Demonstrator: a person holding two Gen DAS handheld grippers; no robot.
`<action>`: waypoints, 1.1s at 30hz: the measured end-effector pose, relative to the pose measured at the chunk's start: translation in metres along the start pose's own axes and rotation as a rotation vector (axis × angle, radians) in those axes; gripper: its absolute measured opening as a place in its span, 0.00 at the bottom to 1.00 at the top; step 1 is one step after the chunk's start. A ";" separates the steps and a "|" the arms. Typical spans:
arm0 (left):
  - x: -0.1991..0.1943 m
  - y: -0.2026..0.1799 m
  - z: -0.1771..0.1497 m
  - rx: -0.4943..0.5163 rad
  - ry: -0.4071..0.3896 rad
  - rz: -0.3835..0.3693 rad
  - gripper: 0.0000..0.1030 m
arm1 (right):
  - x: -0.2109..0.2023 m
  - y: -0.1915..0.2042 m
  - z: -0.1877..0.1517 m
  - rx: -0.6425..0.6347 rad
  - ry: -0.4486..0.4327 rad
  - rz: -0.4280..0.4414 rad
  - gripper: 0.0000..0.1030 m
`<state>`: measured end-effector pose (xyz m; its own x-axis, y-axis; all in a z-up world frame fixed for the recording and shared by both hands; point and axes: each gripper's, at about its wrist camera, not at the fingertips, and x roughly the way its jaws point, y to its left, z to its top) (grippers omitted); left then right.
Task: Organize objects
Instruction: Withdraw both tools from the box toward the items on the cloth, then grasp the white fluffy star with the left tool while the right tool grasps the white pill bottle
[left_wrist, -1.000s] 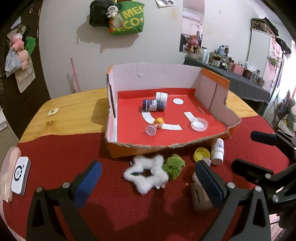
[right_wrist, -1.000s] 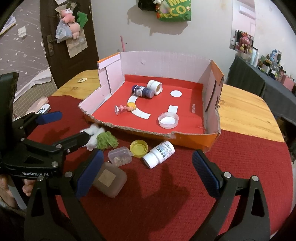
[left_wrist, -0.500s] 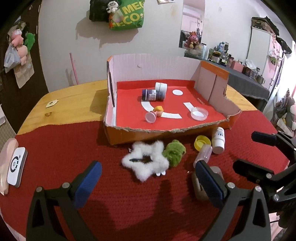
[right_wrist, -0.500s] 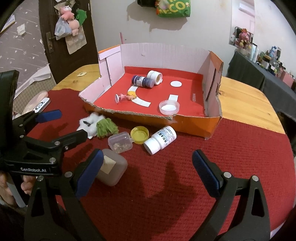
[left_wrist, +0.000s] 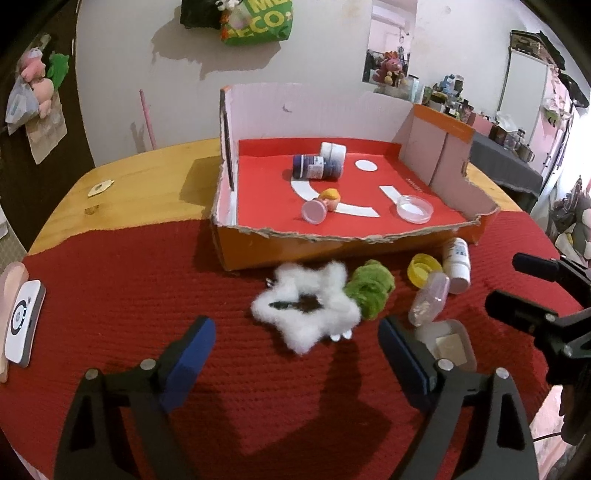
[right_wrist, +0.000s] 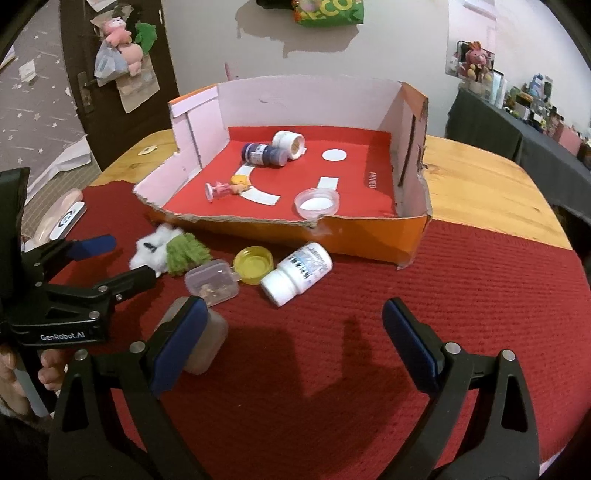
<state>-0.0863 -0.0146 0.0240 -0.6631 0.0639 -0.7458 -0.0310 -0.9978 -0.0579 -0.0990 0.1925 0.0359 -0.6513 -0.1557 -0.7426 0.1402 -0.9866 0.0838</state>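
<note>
The left gripper (left_wrist: 295, 347) hangs above the red cloth (left_wrist: 129, 295), its blue pads spread wide with nothing pressed between them, though the jaws have just been closing a little. Just beyond its tips lies the white fluffy star (left_wrist: 306, 310), and the green fuzzy piece (left_wrist: 371, 290) touches the star's right side. Near the right pad sit a frosted square box (left_wrist: 452, 341) and a small clear container (left_wrist: 430, 297) lying on its side.

The right gripper (right_wrist: 291, 343) is likewise spread open and empty — it hovers over bare cloth, its left pad in front of the frosted box. Ahead of it a white pill bottle (right_wrist: 297, 273) lies on its side, its cap toward the camera, touching or nearly touching a yellow lid (right_wrist: 255, 264); the clear container is just left of the lid.

Behind all of these, across the seam between cloth and bare wooden table (right_wrist: 480, 184), stands the torn cardboard tray (left_wrist: 332, 247) with an orange outside and a red floor. Inside it, toward the back wall, a dark blue jar (left_wrist: 316, 166) lies against a white roll (left_wrist: 332, 151). A small doll figure (left_wrist: 321, 205) lies nearer the front edge, and a clear round dish (left_wrist: 413, 208) rests toward the front right corner.

At the cloth's left edge sits a white device (left_wrist: 22, 332) on a pink pad — well apart from everything else.
</note>
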 end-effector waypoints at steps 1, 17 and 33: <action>0.001 0.001 0.000 -0.002 0.003 0.001 0.88 | 0.002 -0.002 0.001 0.001 0.003 -0.002 0.92; 0.022 0.007 0.009 -0.020 0.049 -0.010 0.84 | 0.042 -0.006 0.007 -0.047 0.068 -0.006 0.75; 0.022 0.002 0.011 0.002 0.047 -0.030 0.59 | 0.048 0.002 0.014 -0.090 0.066 0.015 0.50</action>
<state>-0.1091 -0.0155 0.0150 -0.6261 0.0947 -0.7739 -0.0521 -0.9955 -0.0796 -0.1407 0.1822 0.0095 -0.5987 -0.1638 -0.7841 0.2176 -0.9753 0.0377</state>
